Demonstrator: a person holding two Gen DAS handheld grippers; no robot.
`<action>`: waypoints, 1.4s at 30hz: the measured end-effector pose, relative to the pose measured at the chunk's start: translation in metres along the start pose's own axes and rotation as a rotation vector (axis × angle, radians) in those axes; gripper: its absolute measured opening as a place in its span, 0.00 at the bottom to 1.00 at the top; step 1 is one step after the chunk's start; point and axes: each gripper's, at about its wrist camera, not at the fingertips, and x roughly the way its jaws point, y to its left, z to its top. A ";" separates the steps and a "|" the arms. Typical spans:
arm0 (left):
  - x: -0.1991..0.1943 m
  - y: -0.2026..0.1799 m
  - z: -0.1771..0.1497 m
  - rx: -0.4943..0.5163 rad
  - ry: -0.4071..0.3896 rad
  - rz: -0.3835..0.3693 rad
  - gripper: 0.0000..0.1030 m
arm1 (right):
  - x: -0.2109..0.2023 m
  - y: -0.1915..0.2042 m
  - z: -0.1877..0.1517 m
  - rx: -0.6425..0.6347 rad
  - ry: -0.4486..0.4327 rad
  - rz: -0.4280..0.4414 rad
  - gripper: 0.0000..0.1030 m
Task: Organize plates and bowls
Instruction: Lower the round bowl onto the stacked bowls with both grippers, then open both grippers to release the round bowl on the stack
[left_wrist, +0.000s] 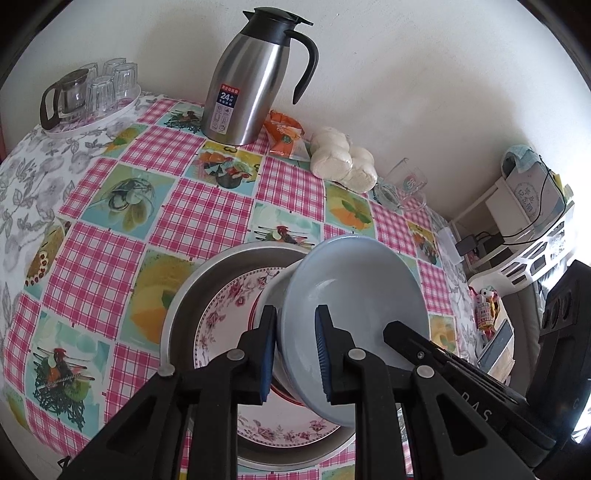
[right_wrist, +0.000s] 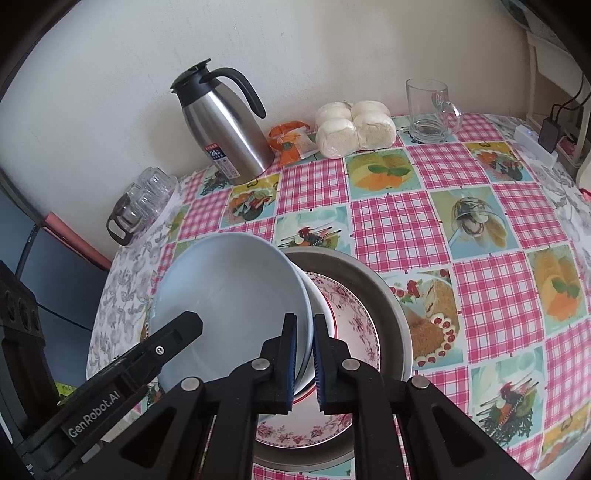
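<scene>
One metal basin (right_wrist: 380, 291) stands on the counter (right_wrist: 491, 236). Inside it lies one floral plate (right_wrist: 354, 325), with one red-rimmed dish (right_wrist: 325, 317) over it, only its edge showing. One pale blue bowl (right_wrist: 229, 295) is tilted on its side above them. Two tongs show, a left tongs (left_wrist: 295, 354) and a right tongs (right_wrist: 303, 365). One steel thermal jug (right_wrist: 225, 133) stands near the wall. One tray (left_wrist: 110, 110) carries one glass teapot (left_wrist: 66, 96) and four upturned glasses (left_wrist: 110, 83), as far as can be counted. One orange packet (right_wrist: 291, 142), one bag of four white buns (right_wrist: 354, 127) and one glass mug (right_wrist: 430, 110) complete the count.
</scene>
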 end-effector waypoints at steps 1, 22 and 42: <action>0.000 0.001 0.000 -0.002 0.000 -0.003 0.19 | 0.001 0.000 0.000 0.002 0.000 0.000 0.11; -0.011 0.005 0.002 -0.024 -0.034 -0.012 0.19 | -0.002 0.002 0.003 -0.015 -0.012 -0.018 0.13; -0.027 0.031 -0.007 -0.089 -0.111 0.108 0.76 | -0.012 -0.001 0.000 -0.052 -0.058 -0.058 0.73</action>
